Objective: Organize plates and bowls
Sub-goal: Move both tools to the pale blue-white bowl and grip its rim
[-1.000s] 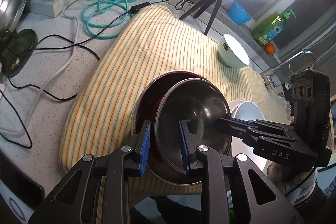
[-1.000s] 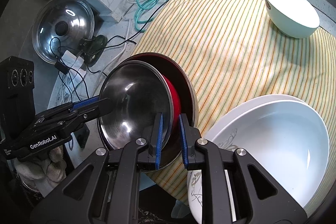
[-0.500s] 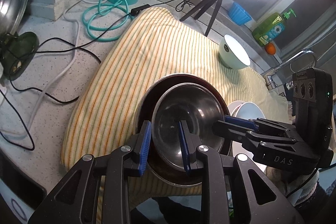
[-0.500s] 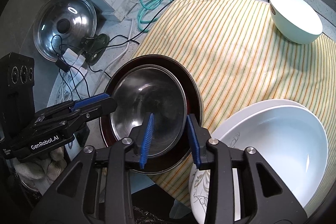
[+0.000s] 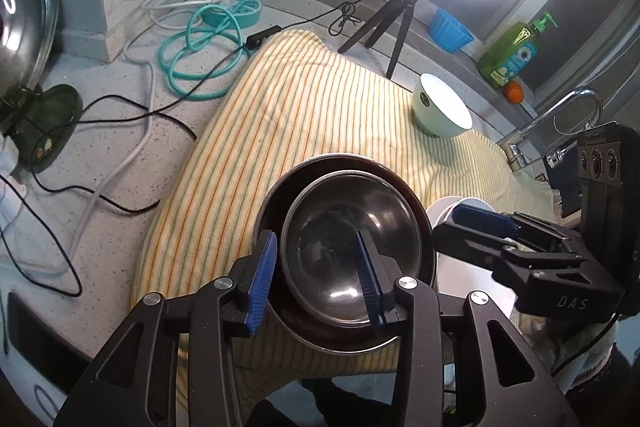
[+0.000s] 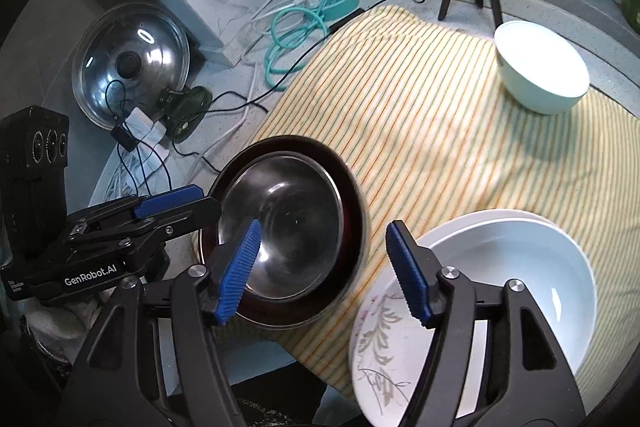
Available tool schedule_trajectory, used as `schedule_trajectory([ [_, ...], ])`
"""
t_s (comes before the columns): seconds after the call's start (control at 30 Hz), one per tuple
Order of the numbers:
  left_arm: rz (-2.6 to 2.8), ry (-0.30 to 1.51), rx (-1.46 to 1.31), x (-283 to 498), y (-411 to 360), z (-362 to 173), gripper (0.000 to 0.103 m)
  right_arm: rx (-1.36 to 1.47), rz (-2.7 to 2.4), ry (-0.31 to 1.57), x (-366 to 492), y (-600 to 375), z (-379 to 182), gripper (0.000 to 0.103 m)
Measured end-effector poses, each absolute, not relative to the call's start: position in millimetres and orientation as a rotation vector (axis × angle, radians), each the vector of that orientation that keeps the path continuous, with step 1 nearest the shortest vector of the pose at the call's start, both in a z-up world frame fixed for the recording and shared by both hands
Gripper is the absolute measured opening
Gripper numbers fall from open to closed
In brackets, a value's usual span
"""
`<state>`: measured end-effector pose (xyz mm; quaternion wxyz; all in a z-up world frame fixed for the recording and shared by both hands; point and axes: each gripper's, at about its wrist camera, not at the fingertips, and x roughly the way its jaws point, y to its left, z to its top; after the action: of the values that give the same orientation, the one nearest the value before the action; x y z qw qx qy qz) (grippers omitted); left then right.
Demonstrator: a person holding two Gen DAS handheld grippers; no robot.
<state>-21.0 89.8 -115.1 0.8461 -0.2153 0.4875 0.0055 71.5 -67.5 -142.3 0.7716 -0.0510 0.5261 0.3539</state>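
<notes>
Left wrist view, lower centre: left gripper (image 5: pixel 316 277) with jaws partly apart and opening, straddling the near left rim of the steel bowl (image 5: pixel 352 255), pads clear of the metal. Steel bowl nested inside the dark red bowl (image 5: pixel 272 195), both on the striped cloth (image 5: pixel 304 115) at its near edge. Pale green bowl (image 5: pixel 440 111) alone toward the upper right of the cloth.

Right wrist view, lower centre: right gripper (image 6: pixel 322 271) with jaws wide and opening, gripping nothing; left pad over the steel bowl's (image 6: pixel 288 223) inside, right pad above the gap between the dark red bowl's (image 6: pixel 352 187) rim and the white bowl (image 6: pixel 520 279). White bowl at lower right, sitting on a flowered plate (image 6: pixel 380 343).
</notes>
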Motion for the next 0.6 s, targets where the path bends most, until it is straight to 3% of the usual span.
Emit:
schedule_trajectory([
  [0.1, 0.014, 1.02, -0.438, -18.6, 88.1, -111.4, 0.047, -0.084, 0.754, 1.122, 74.7, -79.5, -135.4, 0.069],
  [0.2, 0.014, 1.013, -0.424, -14.8, 86.0, -108.1, 0.047, -0.052, 0.732, 1.097, 79.0, -94.1, -129.0, 0.078],
  [0.33, 0.007, 1.006, -0.414, -8.7, 82.1, -104.8, 0.054, -0.023, 0.682, 1.067, 87.2, -114.9, -121.7, 0.079],
  [0.6, -0.03, 0.987, -0.371, 14.4, 63.6, -97.3, 0.054, 0.045, 0.577, 1.022, 107.9, -163.8, -111.0, 0.083],
])
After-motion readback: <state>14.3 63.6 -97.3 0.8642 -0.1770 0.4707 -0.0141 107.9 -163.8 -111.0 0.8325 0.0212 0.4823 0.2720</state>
